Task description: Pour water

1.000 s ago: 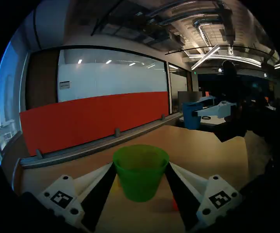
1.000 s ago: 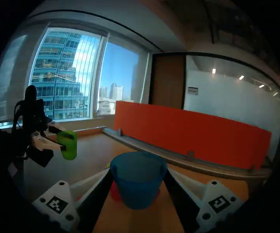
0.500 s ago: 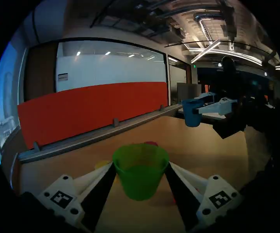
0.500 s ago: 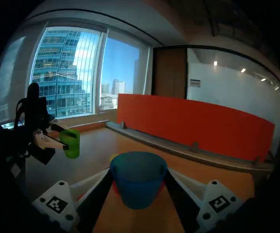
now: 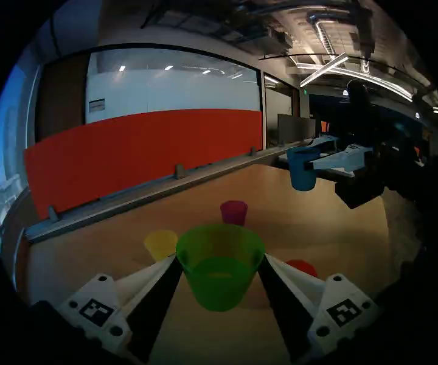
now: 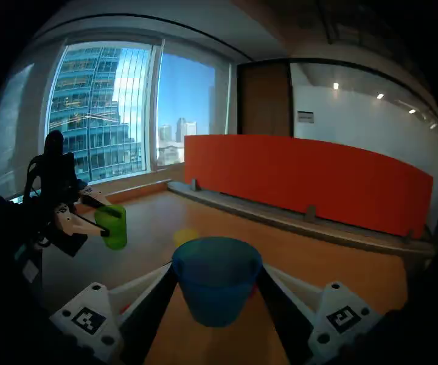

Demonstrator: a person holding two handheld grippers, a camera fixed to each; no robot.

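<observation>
In the left gripper view a green cup (image 5: 220, 266) stands upright between my left gripper's fingers, and the left gripper (image 5: 220, 277) is shut on it; some liquid seems to lie inside. Farther off to the right, the right gripper (image 5: 307, 167) holds a blue cup (image 5: 302, 168) above the table. In the right gripper view that blue cup (image 6: 217, 287) sits upright in my right gripper (image 6: 217, 295), which is shut on it. To the left there, the left gripper (image 6: 106, 225) carries the green cup (image 6: 113, 225).
On the wooden table (image 5: 316, 225) stand a magenta cup (image 5: 234, 212), a yellow cup (image 5: 160, 243) and a red cup (image 5: 302, 267) beyond the green one. A yellow cup (image 6: 185, 235) stands on the table in the right gripper view. An orange partition (image 5: 140, 146) lines the table's far edge. Windows (image 6: 97, 115) lie behind.
Both grippers have tipped downward with their cups, bringing the table and the small cups on it into sight. The blue cup appears lower and closer in the left gripper view.
</observation>
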